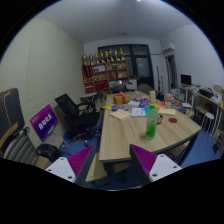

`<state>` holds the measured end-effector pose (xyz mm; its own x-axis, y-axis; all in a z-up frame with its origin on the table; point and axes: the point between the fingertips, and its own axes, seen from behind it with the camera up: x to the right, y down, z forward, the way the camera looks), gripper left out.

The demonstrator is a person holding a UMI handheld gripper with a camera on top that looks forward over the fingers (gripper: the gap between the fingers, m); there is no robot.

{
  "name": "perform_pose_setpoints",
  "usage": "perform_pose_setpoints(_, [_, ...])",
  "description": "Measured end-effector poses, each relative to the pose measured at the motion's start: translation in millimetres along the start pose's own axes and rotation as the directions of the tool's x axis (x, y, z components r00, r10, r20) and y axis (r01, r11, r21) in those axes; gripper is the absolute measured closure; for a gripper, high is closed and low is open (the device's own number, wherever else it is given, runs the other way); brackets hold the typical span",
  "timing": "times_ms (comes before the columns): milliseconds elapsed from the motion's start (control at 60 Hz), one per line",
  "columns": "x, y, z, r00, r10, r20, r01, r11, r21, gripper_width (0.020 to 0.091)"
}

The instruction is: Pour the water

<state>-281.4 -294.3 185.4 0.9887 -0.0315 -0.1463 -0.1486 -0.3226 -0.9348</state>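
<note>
Table [120, 135]: bottle [151, 122] beyond open fingers [82, 158]

Dim room, soft focus, strong fisheye bending.

The gripper [112, 160] shows only its two finger ends; the body behind is cut off, and the pads [80, 160] are seen in part only.

On the wooden table [125, 140] stands a green bottle [151, 122], too small to tell if it has water or a cap. Small items at the far end [130, 99] are blurred together, can't tell what they are. The table's near left corner is hidden behind the left finger.

Shelves [105, 68] at the back wall: contents too small to name. The purple sign [43, 121] has white text, not readable. Desk at right [205, 105] is cut off by the view's edge.
</note>
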Motion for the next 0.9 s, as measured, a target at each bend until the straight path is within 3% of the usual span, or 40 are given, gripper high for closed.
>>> perform_pose_setpoints(283, [143, -8, 98, 0.99, -0.065, -0.125, 0.074, 0.995, 0.069, 0.0315])
perform_pose_setpoints(600, [216, -19, 261, 0.994, -0.077, -0.08, 0.084, 0.993, 0.088, 0.031])
perform_pose_setpoints(717, [229, -28, 305, 0.992, -0.095, -0.081, 0.105, 0.986, 0.129, 0.0315])
perform_pose_setpoints(750, [231, -29, 317, 0.991, -0.109, -0.074, 0.118, 0.984, 0.135, 0.0328])
perform_pose_setpoints(817, [233, -23, 334, 0.988, -0.137, -0.074, 0.145, 0.983, 0.115, 0.0605])
perform_pose_setpoints(900, [238, -29, 344, 0.985, -0.15, -0.089, 0.162, 0.975, 0.154, 0.0618])
